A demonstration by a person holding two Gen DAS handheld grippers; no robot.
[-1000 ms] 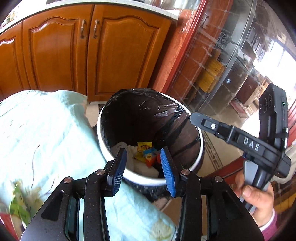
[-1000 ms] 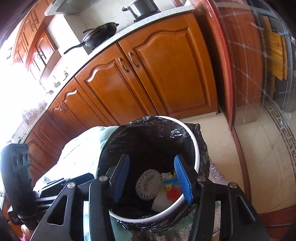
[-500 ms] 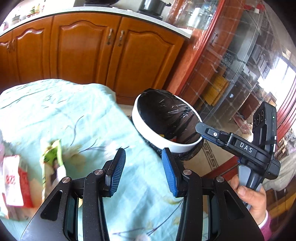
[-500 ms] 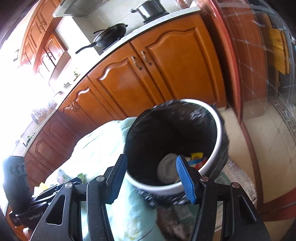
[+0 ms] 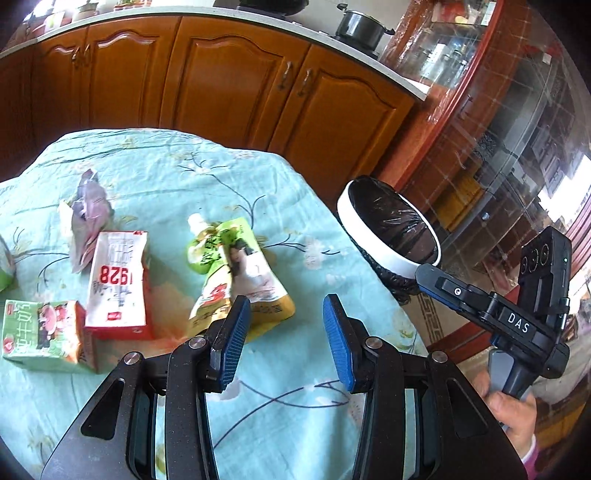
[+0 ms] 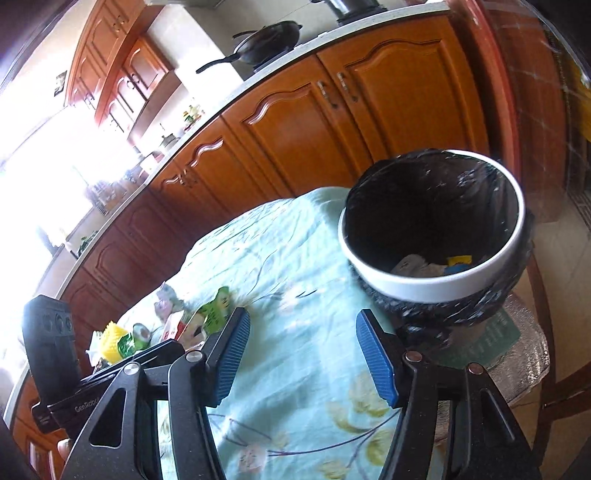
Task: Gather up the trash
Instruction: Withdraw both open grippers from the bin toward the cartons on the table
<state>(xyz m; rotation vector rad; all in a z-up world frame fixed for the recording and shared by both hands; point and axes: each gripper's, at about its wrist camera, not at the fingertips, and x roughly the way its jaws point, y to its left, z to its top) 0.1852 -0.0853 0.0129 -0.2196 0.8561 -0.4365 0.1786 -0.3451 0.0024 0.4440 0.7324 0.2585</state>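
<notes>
Both my left jaws [image 5: 286, 341] and right jaws [image 6: 306, 356] gape wide, empty. The green pouch [image 5: 236, 266] lies mid-bench, the bin [image 6: 432, 229] off the bench's far corner. It's limp; pinching one flap could let it slip.

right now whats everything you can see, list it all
bin: 1, white rim, black liner, past the table's edge, some trash inside
tablecloth: 1, pale teal floral, over the table
green pouch: 1, green and yellow, on the cloth nearest the left gripper
red carton: 1, red and white, left of the pouch
green carton: 1, green, at the cloth's left edge
wrapper: 1, pale purple, crumpled, behind the red carton
cabinets: row, orange-brown wood, behind the table
pot: 1, dark, on the counter
pan: 1, black, on the counter
left gripper: open, empty, over the cloth
right gripper: open, empty, facing the bin
</notes>
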